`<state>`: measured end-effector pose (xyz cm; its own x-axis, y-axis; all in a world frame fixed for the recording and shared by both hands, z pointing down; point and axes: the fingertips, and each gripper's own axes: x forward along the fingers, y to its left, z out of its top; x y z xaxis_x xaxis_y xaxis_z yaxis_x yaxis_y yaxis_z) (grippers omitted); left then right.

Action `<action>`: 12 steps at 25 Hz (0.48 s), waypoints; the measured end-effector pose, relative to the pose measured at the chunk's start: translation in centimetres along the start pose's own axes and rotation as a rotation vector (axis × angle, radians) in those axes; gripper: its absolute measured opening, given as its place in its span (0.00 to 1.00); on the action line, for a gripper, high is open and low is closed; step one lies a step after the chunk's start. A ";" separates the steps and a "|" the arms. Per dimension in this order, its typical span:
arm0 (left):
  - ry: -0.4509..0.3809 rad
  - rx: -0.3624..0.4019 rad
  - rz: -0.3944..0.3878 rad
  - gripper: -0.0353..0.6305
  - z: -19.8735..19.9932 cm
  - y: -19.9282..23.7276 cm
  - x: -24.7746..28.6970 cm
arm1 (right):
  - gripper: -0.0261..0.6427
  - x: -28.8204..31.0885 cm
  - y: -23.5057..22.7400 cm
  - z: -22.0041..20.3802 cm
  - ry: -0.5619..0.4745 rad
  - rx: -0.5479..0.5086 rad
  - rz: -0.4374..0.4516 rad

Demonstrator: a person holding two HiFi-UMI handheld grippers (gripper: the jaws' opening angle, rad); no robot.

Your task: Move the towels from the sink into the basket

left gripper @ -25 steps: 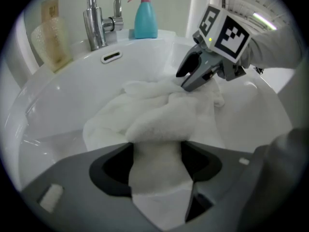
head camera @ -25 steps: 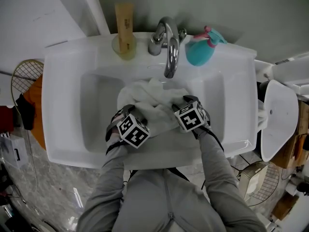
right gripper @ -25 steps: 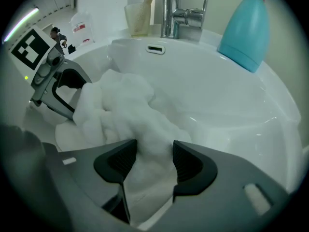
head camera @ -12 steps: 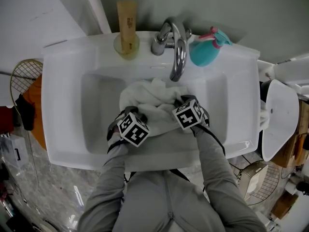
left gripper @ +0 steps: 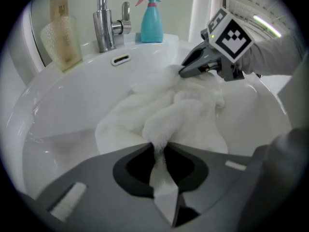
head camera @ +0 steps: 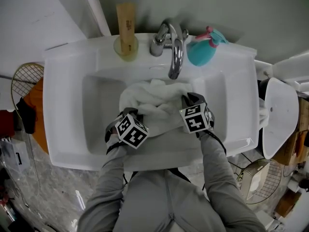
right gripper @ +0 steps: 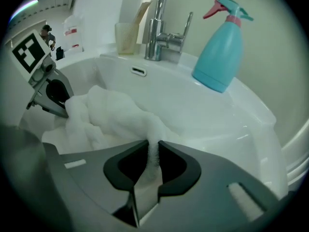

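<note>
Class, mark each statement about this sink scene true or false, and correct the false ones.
1. The left gripper is shut on the white towel. True; its jaws have just been closing on it.
2. The right gripper is open and empty. False: it has just closed on a fold of the same towel.
3. The spray bottle stands right of the faucet in the head view. True.
4. The towel hangs over the faucet. False: it lies in the sink.
</note>
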<state>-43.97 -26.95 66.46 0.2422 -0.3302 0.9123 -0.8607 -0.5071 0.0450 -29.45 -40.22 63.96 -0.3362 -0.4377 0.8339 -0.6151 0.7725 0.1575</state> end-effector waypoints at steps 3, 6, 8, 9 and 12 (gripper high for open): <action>-0.023 0.001 0.017 0.22 0.4 0.3 -0.8 | 0.12 -1.6 -1.0 1.1 -0.056 0.019 -0.031; -0.062 0.003 0.039 0.22 1.2 0.6 -2.0 | 0.12 -3.2 -1.7 2.3 -0.118 0.032 -0.060; -0.091 0.007 0.055 0.22 1.9 0.7 -2.9 | 0.12 -4.5 -1.9 3.0 -0.153 0.044 -0.079; -0.108 0.010 0.063 0.22 2.3 0.8 -3.5 | 0.12 -5.4 -2.0 3.5 -0.169 0.048 -0.090; -0.179 0.012 0.087 0.22 4.0 1.3 -5.8 | 0.12 -8.3 -2.6 4.9 -0.220 0.081 -0.127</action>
<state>-44.71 -28.92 59.63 0.2444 -0.5090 0.8253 -0.8768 -0.4795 -0.0361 -28.60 -40.82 53.99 -0.3945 -0.6251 0.6735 -0.7143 0.6697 0.2032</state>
